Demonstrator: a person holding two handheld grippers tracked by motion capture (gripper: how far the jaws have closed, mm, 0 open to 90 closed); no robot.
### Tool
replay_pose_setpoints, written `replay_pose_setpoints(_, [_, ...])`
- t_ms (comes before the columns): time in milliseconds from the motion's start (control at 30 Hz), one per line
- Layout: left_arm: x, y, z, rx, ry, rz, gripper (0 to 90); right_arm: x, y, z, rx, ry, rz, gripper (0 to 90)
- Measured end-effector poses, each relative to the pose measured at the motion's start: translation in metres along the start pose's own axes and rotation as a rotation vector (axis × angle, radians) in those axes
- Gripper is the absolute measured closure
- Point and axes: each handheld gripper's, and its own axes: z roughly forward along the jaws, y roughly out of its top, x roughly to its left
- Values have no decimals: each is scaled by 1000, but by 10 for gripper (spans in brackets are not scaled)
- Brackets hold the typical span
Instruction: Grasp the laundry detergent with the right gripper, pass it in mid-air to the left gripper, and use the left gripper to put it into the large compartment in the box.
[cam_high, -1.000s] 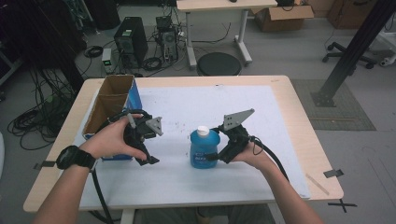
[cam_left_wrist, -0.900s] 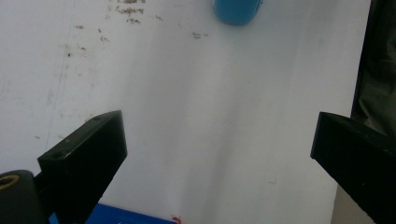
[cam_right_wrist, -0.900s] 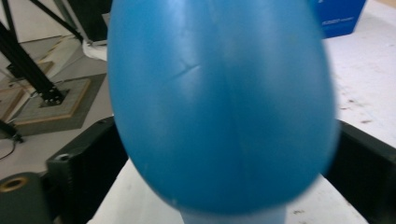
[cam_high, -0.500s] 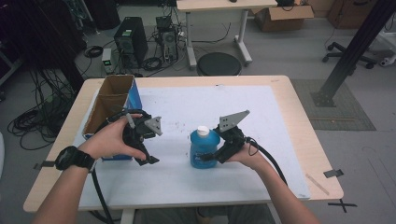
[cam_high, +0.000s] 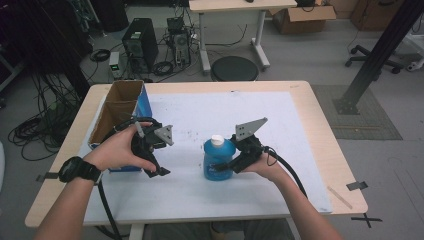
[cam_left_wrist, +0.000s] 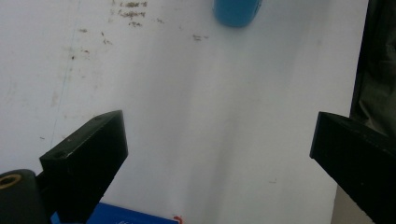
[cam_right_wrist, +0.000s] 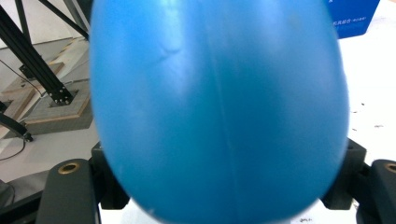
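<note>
Seen from above: wooden bench covered by a white sheet marked with small dark smudges. Near the sheet's middle, upright, a blue bottle with a white cap. Pressed against the bottle's right side, the right gripper, held in the right hand, a grey three-cornered plate raised above it and a black cable trailing toward the near edge. In the right gripper view, the bottle looming large and blurred between the black fingers, which sit close at both its flanks, clenched on the bottle. To the left, well apart from the bottle, the left gripper, held in the left hand, a black watch at the wrist and a grey plate on top. In the left gripper view, black fingers spread wide, released, holding nothing, white sheet between them, the bottle's blue base far ahead at the top edge. At the bench's left edge, just beyond the left hand, an open cardboard box with blue outer sides; a strip of its blue surface at the bottom of the left gripper view. Beyond the bench on the grey floor: a black computer tower, tangled cables, a round black stool, a second table's leg.
</note>
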Motion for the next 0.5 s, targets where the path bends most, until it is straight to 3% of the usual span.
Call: replay_pose_setpoints(500, [0, 0, -1, 4, -4, 3, 47, -1, -1, 1, -1, -4, -9, 290])
